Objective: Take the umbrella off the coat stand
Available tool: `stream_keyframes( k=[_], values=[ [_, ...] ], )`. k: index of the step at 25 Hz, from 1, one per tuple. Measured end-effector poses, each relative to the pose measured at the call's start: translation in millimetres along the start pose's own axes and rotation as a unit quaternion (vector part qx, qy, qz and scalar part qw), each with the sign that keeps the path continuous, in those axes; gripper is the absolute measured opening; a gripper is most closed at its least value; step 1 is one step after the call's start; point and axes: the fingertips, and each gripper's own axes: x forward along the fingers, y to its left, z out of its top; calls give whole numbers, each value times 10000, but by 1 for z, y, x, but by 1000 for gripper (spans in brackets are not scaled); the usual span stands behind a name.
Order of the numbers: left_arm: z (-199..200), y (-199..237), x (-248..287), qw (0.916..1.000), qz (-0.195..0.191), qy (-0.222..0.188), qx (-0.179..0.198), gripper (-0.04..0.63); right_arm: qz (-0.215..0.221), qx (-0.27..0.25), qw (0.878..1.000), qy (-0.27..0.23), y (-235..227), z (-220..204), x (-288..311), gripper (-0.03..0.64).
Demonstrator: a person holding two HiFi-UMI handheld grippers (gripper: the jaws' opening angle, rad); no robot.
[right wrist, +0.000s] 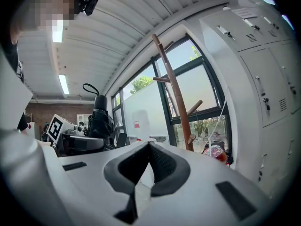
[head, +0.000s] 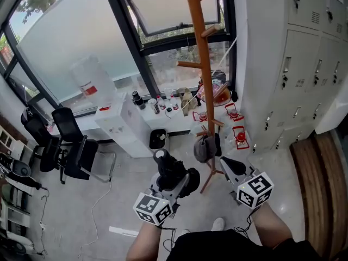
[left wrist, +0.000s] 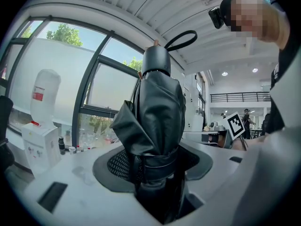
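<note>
A folded black umbrella with a strap loop on top stands upright in my left gripper, clear of the orange wooden coat stand and just left of its foot. In the left gripper view the umbrella fills the middle, and the left gripper is shut round its lower, strapped part. My right gripper hovers to the right of the stand's foot. In the right gripper view the right gripper has its pads meeting at the tips with nothing between them. That view also shows the stand ahead and the umbrella at left.
A grey cap hangs low on the stand. A white water dispenser and a small black bin stand by the window. Black office chairs are at left, grey lockers at right, red items on the floor.
</note>
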Motion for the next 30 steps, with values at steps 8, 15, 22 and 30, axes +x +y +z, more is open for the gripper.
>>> stream_keyframes(
  k=[8,15,22,30],
  values=[
    [-16,3,-40,9989,-422,195,-11,249,-288,66,9996,27,44,-15,9,52],
    [-28,4,-74,9959,-849,323,50,249,-638,88,9979,13,83,-24,9,52],
    [-43,-2,-100,9918,-1216,383,-31,249,-1017,122,9947,75,112,-41,-9,52],
    [-58,-21,-124,9853,-1640,468,-58,249,-1437,160,9895,85,137,-56,-37,52]
  ],
)
